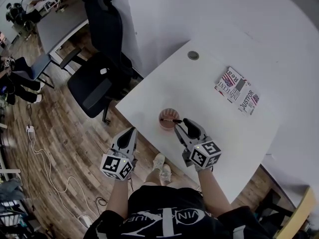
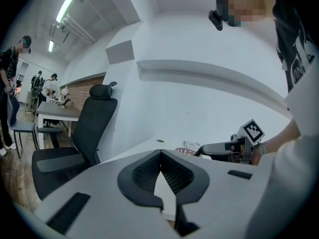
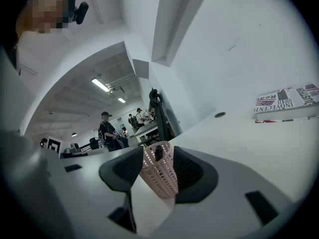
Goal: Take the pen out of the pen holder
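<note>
the right gripper (image 1: 182, 125) has its dark ribbed jaws apart, pointed at the pen holder (image 3: 160, 176) from the person's side. in the right gripper view the cup sits framed in the gap between the two pads. from where i stand i can't tell whether the tips touch its rim or hang just short of it, but they aren't clamped on anything. the pen (image 3: 158, 154) shows as a short dark stub poking above the rim, leaning to one side, and it is inside the cup.

so i'd judge the task barely begun. the approach looks made, but the pinch on the pen and the lift out of the cup are both left to do.

the left gripper (image 2: 160, 152) is pressed together at the tips with nothing in it. it's held off the near edge of the desk (image 1: 214, 128), over the floor, and takes no part.

the holder is a pale pink mesh cup, round and slightly flared at the top, its wall a lattice of small slots. it looks light, the sort of thing that could tip or slide if the pen drags on it. the pen is slim, dark and smooth. the desk is plain matte white with a rounded corner and a round cable grommet (image 1: 193, 55) near the wall. a glossy magazine (image 1: 238, 90) with flag print lies flat, well away from the cup. a black office chair (image 1: 99, 78) stands on the wood plank floor (image 1: 60, 133).
</note>
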`<state>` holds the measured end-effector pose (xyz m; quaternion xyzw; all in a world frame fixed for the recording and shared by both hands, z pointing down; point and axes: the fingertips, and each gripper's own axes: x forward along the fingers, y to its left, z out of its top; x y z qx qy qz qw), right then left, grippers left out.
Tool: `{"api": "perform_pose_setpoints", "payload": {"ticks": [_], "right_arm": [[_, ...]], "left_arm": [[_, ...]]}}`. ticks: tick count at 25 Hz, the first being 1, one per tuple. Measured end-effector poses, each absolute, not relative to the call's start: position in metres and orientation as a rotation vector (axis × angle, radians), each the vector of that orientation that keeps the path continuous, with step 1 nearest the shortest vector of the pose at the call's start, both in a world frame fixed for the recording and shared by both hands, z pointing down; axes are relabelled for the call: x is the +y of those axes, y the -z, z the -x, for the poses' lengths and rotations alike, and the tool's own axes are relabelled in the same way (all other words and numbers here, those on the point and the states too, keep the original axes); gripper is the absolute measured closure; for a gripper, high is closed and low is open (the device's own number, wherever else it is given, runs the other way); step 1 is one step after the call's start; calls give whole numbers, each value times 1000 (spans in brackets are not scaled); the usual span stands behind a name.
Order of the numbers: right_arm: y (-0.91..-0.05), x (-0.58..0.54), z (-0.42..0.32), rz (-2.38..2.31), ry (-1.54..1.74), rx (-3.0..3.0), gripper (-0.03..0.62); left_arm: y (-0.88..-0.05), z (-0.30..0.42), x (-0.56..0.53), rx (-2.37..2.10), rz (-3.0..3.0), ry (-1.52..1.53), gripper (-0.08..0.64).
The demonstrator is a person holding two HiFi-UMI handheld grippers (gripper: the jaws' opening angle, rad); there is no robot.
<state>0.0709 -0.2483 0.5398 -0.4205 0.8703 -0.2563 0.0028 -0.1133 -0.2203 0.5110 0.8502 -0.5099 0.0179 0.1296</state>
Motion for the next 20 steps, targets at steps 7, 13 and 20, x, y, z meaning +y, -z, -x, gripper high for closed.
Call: {"api": "perform_pose_setpoints", "payload": {"ticks": [7, 13, 20], "right_arm": [[-547, -256, -64, 1353, 814, 2751, 405], [-549, -259, -62, 1437, 749, 2781, 463], [-548, -258, -63, 1513, 667, 2812, 477]], "left_arm": [[-520, 115, -231, -1449, -2464, -55, 546], [-532, 115, -234, -1428, -2447, -65, 546], [-537, 113, -234, -1410, -2441, -76, 546]]}}
